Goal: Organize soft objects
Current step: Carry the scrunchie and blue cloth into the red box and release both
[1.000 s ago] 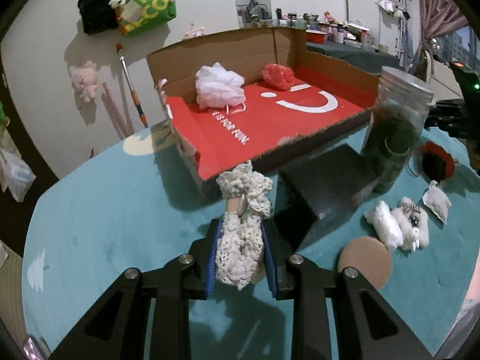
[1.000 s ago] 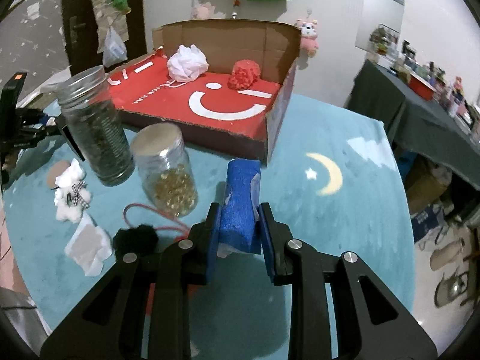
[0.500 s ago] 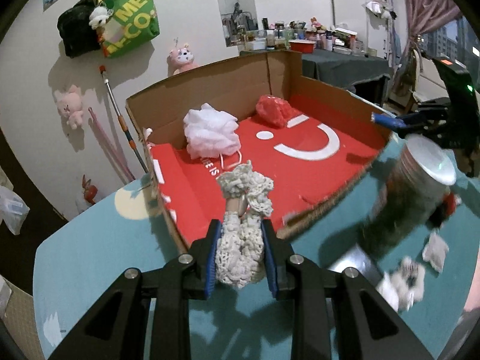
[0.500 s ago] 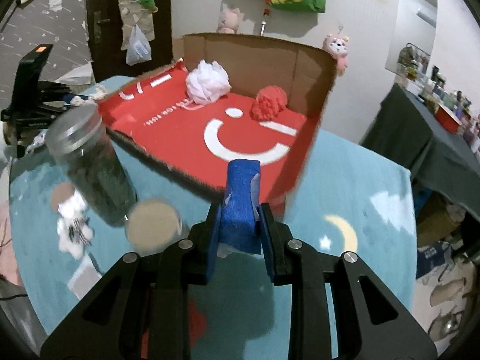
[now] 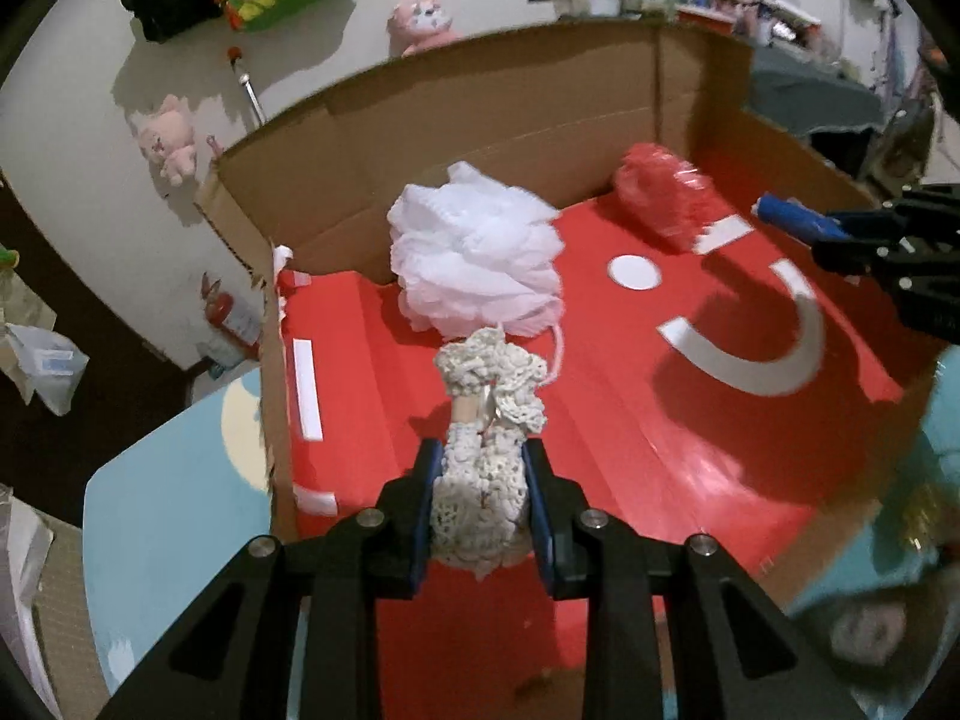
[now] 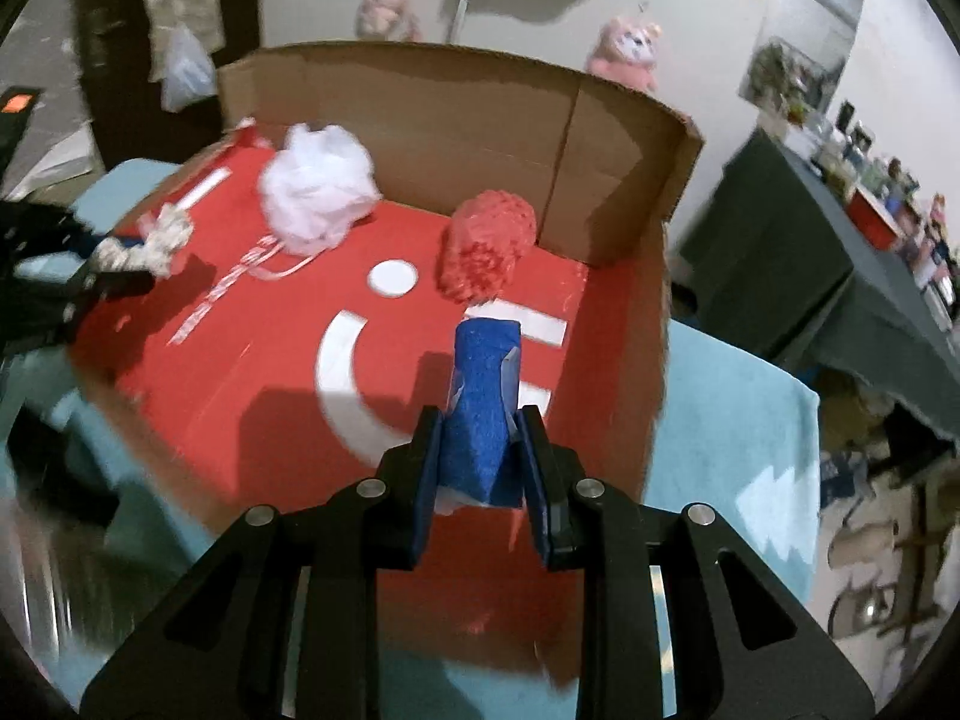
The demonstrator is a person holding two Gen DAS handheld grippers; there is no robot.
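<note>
My left gripper (image 5: 483,480) is shut on a cream crocheted piece (image 5: 483,420) and holds it over the red floor of the cardboard box (image 5: 690,420). My right gripper (image 6: 480,450) is shut on a blue sponge (image 6: 485,402) over the box's right part (image 6: 270,408). A white mesh pouf (image 5: 474,258) and a red pouf (image 5: 663,201) lie at the back of the box. The pouf pair also shows in the right wrist view, white (image 6: 315,186) and red (image 6: 489,246). The right gripper with the sponge shows at the right of the left wrist view (image 5: 798,219).
The box has tall cardboard walls at back (image 5: 480,114) and right (image 6: 654,360). It stands on a teal rug (image 5: 174,480). Plush toys and bags hang on the wall (image 5: 174,138). A dark table with clutter stands to the right (image 6: 840,252).
Both grippers have moved forward from above the rug and jars to over the box floor, each still holding its object. The jars have dropped out of view.
</note>
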